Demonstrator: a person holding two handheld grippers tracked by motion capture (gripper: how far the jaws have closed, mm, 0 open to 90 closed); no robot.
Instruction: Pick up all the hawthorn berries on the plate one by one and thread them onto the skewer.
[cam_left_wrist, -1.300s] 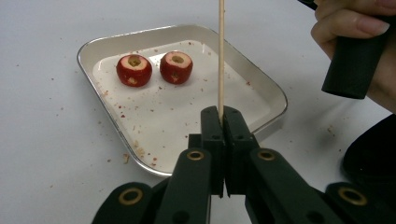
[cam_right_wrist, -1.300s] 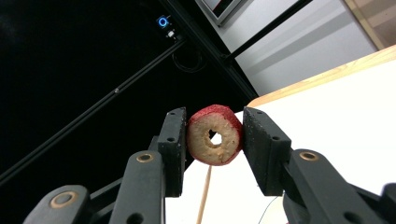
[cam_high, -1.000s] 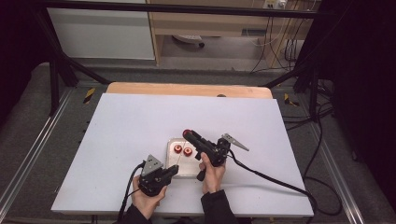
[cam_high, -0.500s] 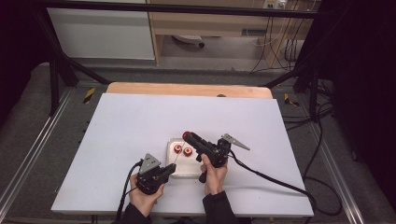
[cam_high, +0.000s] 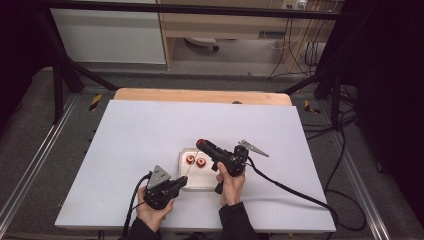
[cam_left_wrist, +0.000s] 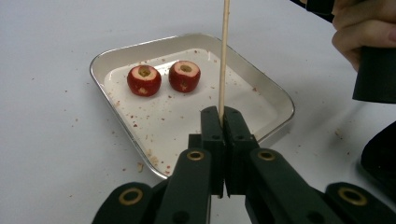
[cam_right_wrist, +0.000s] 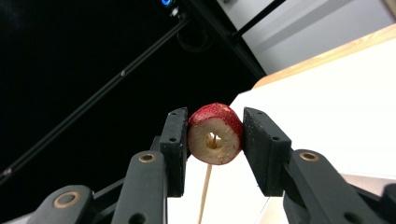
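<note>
Skewer (cam_left_wrist: 223, 56) rises before tray (cam_left_wrist: 275, 100) holding two fruits (cam_left_wrist: 144, 80).

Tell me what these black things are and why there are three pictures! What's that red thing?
A person sits at a white table and holds a squeeze tool in each hand. Each tool ends in black tongs. One picture is taken from a camera up high, looking down. The other two come from little cameras riding on the tools, so you see the tongs up close.

On the table lies a shiny metal tray with two red fruit pieces, each with a hole in the middle.

The left tongs are squeezed shut on a thin wooden stick. The right tongs pinch a third red fruit piece, and the stick's tip seems to poke into its hole, like making a fruit skewer.
</note>
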